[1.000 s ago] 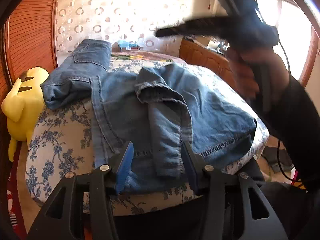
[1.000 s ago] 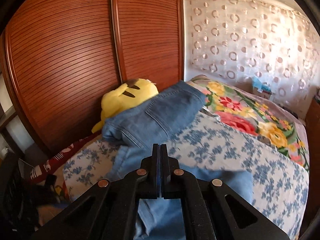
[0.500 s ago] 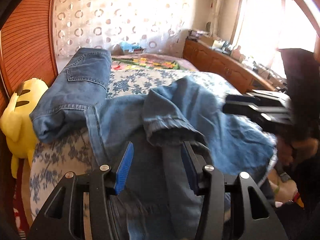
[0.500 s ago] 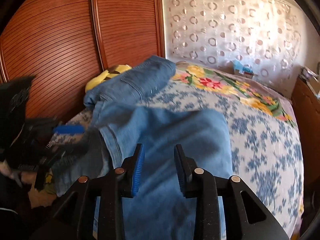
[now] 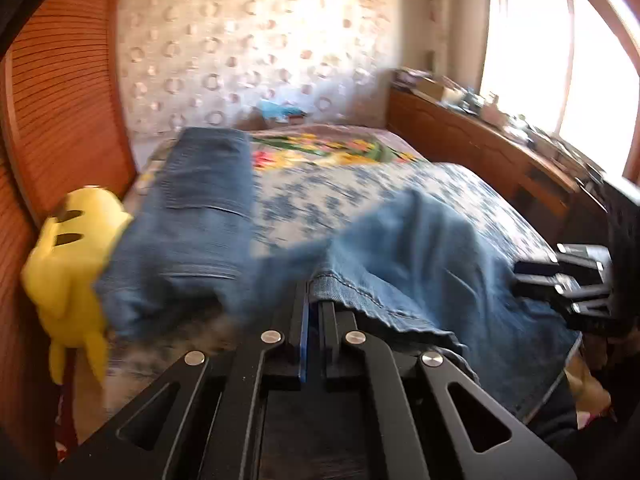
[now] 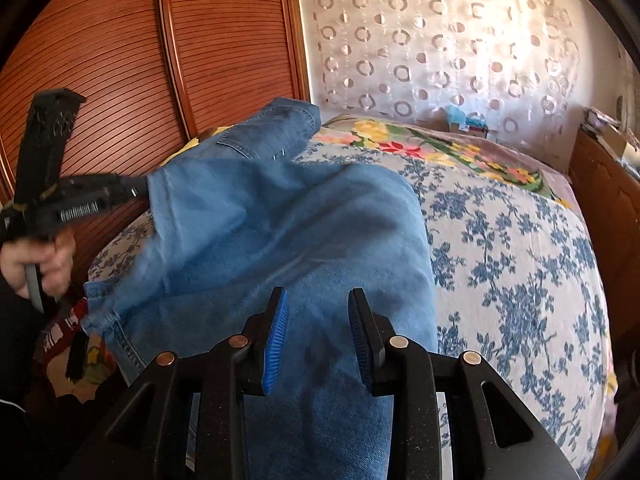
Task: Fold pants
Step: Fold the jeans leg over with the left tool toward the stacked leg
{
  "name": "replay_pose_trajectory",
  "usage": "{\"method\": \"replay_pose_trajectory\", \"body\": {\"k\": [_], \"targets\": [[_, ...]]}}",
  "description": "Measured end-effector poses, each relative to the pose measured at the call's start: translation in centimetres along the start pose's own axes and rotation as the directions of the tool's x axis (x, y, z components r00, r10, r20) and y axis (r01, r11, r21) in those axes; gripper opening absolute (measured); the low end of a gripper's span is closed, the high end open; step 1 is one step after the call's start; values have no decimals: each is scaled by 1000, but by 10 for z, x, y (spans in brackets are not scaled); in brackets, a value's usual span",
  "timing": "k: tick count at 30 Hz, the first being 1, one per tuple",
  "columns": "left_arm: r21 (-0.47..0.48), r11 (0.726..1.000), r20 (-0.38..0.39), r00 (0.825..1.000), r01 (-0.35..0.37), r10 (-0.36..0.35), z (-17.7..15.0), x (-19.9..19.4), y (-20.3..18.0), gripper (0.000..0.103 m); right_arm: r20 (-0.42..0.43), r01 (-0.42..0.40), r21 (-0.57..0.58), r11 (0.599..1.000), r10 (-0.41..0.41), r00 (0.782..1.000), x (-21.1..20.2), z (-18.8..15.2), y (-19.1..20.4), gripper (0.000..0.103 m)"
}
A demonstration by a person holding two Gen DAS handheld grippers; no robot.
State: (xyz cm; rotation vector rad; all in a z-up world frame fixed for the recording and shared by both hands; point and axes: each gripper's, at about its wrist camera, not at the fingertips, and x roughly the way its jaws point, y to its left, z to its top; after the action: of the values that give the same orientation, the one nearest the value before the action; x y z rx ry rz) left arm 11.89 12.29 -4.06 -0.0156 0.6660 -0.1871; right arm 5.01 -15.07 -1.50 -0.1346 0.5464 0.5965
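Observation:
Blue denim pants lie spread on the bed, one leg running to the far left. My left gripper is shut on a hemmed edge of the pants and holds it lifted; in the right wrist view it pinches the cloth at the left. My right gripper is open, its blue pads either side of the denim just below. It also shows at the right edge of the left wrist view.
The bed has a blue-flowered cover and a bright floral blanket behind. A yellow plush toy sits at the left edge by the wooden wardrobe. A wooden dresser stands at the right.
My left gripper has closed on the pants edge and lifted it. My right gripper has stayed open and moved lower over the denim.

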Motion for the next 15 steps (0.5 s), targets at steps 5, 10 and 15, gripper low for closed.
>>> {"method": "replay_pose_trajectory", "body": {"k": [5,10,15], "targets": [[-29,998,-12,998,-63,62,9,1,33,6,-1,-2,19,1000,2,1000,-4,-6,0,32],[-13,996,-42,996,-85,84,2,2,39,32,-7,4,25,1000,-3,1000,-8,-13,-3,32],[-23,996,-61,994,-90,88,-14,0,40,48,-7,31,31,999,-31,1000,-19,-22,-7,34]]}}
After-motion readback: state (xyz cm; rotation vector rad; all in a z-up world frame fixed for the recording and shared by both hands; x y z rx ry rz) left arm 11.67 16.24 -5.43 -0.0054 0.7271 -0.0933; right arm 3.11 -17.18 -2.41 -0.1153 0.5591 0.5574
